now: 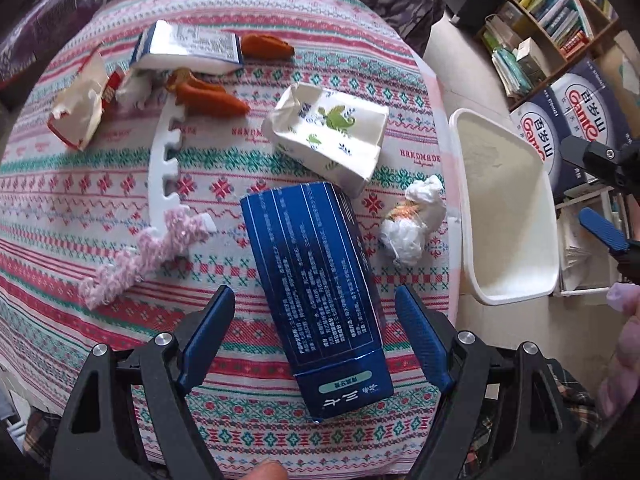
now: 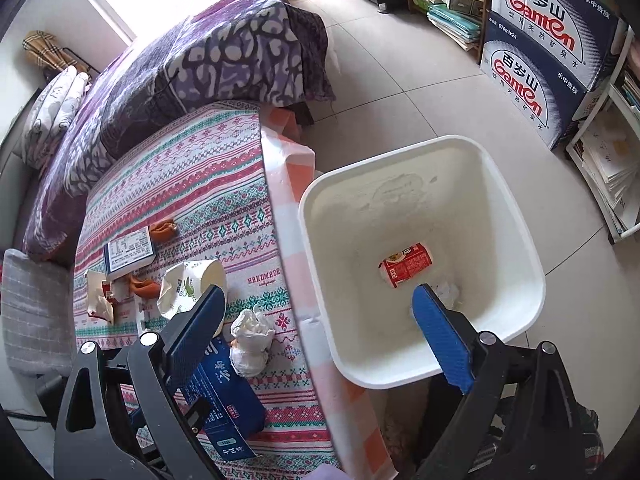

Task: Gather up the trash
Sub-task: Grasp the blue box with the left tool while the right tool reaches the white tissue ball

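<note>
A patterned cloth covers the counter (image 1: 60,216), strewn with trash. The left tongs (image 1: 316,336) gape wide, empty, straddling the blue carton (image 1: 316,280); closing on it seems next. The right tongs (image 2: 320,332) hang open, empty, above the white bin (image 2: 516,248).

Table's covered in a striped patterned tablecloth (image 1: 100,184), and there's junk all over it: a dark blue carton (image 1: 316,292) lying flat up front, a crumpled white wrapper ball (image 1: 412,224) just beside it, a squashed white carton with a green lizard print (image 1: 332,136), a white foam strip (image 1: 164,160), some pink knitted yarn (image 1: 140,252) across its near end, orange peels (image 1: 212,96), a torn red-and-white packet (image 1: 80,104) and a flat blue-and-white box (image 1: 188,48).
</note>
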`<state>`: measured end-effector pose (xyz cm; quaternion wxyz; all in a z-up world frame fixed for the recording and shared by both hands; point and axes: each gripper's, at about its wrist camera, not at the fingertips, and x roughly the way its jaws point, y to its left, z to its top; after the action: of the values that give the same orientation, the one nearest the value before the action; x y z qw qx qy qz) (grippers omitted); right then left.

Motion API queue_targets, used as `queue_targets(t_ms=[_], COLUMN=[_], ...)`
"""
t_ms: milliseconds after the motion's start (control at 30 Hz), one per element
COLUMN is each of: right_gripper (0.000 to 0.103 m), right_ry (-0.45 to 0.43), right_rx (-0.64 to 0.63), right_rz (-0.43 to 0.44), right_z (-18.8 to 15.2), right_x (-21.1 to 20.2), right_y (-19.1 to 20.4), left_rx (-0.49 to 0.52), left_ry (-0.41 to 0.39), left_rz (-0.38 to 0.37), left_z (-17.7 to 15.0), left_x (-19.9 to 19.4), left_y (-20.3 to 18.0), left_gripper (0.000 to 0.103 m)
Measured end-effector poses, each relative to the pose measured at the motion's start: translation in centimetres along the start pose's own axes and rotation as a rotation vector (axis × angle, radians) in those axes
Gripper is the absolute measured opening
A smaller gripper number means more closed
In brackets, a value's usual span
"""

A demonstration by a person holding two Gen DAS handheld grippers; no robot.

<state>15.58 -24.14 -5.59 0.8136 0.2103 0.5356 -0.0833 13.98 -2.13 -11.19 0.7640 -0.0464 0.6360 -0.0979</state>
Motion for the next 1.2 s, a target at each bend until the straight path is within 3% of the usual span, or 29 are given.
queue_targets(t_ms=[167, 200, 267, 300, 600, 633, 667, 700, 800, 1000, 1100, 1167, 1200], right_gripper=[0.091, 0.091, 0.091, 0.091, 0.091, 0.091, 0.091, 0.091, 0.091, 0.091, 0.091, 0.091, 0.091], right_ry=[0.032, 0.041, 0.058, 0.064, 0.102, 0.108, 0.113, 0.117, 0.13, 0.11, 0.123, 0.135, 0.139], right_rx=[-0.005, -0.002, 0.008, 0.011, -0.029, -0.033, -0.038, -0.042, -0.053, -0.092, -0.096, -0.101, -0.106], right_rz=[-0.002, 0.002, 0.009, 0.014, 0.044, 0.05, 0.057, 0.063, 0.075, 0.071, 0.067, 0.067, 0.062], right_z=[-0.4, -0.3, -0.5, -0.6, -1.4, -1.5, -1.6, -1.7, -2.0, -2.0, -1.9, -1.8, -1.8], right_x=[1.1, 1.3, 1.7, 1.9, 3.4, 3.6, 3.9, 4.1, 5.0, 5.6, 6.0, 6.2, 6.2], right_y=[0.6, 0.7, 0.9, 1.1, 4.2, 4.7, 5.2, 5.7, 7.1, 9.2, 9.3, 9.0, 8.8], left_rx=[-0.036, -0.046, -0.066, -0.073, -0.051, -0.054, -0.062, -0.074, -0.109, -0.126, -0.137, -0.173, -0.192], left_ry=[0.048, 0.056, 0.07, 0.075, -0.036, -0.055, -0.073, -0.08, -0.095, -0.023, -0.013, 0.025, 0.037], left_rz=[-0.016, -0.026, -0.075, -0.098, -0.107, -0.103, -0.101, -0.112, -0.117, -0.142, -0.153, -0.181, -0.191], left_z=[-0.8, -0.9, -1.1, -1.1, -1.3, -1.2, -1.1, -1.0, -0.6, -0.3, -0.3, -0.2, -0.3], left_x=[2.0, 2.2, 2.3, 2.0, -3.0, -3.7, -4.4, -4.9, -6.0, -4.9, -4.2, -3.1, -2.6], left_y=[0.4, 0.6, 1.2, 1.4, 4.1, 4.7, 5.4, 6.1, 8.2, 10.5, 10.7, 10.9, 11.0], left_gripper=[0.079, 0.077, 0.059, 0.058, 0.051, 0.047, 0.03, 0.024, 0.025, 0.026, 0.032, 0.061, 0.065])
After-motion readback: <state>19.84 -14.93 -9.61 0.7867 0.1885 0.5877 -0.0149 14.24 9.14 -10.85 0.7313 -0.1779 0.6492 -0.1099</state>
